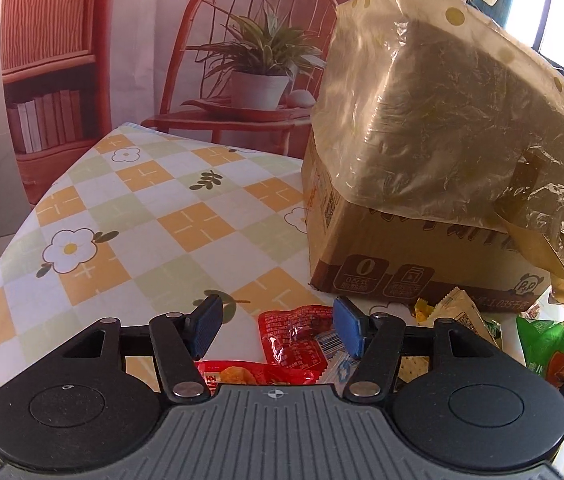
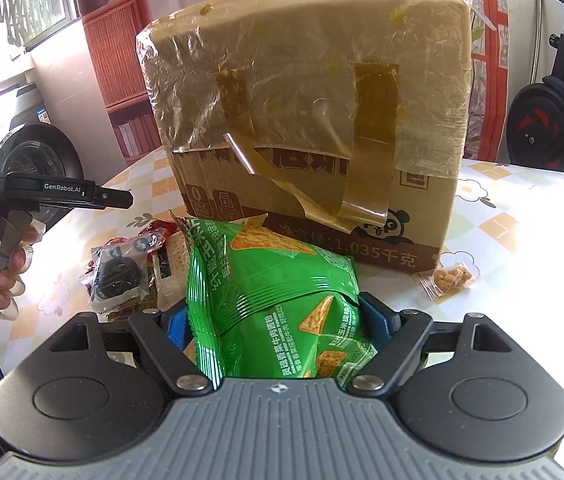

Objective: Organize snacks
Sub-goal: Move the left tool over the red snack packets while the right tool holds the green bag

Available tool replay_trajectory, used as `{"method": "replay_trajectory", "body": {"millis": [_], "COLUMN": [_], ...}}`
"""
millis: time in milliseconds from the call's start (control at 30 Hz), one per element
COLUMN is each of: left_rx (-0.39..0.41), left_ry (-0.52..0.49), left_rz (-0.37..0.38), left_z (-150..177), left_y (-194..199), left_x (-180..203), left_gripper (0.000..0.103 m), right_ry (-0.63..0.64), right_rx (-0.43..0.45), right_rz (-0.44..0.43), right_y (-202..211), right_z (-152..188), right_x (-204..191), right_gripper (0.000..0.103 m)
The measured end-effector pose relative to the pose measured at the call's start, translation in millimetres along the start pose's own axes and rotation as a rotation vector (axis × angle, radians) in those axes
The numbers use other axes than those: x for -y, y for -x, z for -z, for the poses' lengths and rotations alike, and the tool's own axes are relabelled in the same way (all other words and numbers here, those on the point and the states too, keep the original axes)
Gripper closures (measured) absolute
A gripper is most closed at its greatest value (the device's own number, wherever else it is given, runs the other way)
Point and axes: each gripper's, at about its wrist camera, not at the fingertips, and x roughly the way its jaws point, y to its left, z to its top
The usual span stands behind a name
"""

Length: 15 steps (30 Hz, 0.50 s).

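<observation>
Gripping the green chip bag [image 2: 277, 300] before the cardboard box [image 2: 314, 128], the right gripper [image 2: 277, 320] was found clamped; a light squeeze was judged advisable.

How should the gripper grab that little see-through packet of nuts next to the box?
Probably from straight above, fingers closing across the middle of the small clear packet. It lies flat on the tablecloth, apart from the cardboard box, with free space on both sides.

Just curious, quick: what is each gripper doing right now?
Left gripper: open, fingers empty above a red snack packet.
Right gripper: shut on the green chip bag.
</observation>
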Motion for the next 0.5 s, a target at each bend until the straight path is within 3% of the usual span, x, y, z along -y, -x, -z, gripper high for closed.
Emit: {"method": "replay_trajectory", "body": {"millis": [200,300,500], "left_rx": [-0.082,-0.082,-0.066], "left_ry": [0.029,0.044,0.026], "left_rz": [-0.028,-0.021,-0.026], "left_z": [5.0,10.0,15.4], "left_y": [-32.8,-36.8,-40.4], "left_x": [8.9,9.2,12.1], "left_gripper": [0.034,0.024,0.022], "right_ry": [-0.012,-0.012,-0.007], "right_rx": [0.000,-0.004,-0.005], "right_rz": [0.003,0.000,0.001], "right_y": [0.7,-0.6,-3.5], "right_z": [0.4,1.1,1.4], "right_x": [3.1,3.0,2.4], "right_gripper": [0.021,0.021,0.021]}}
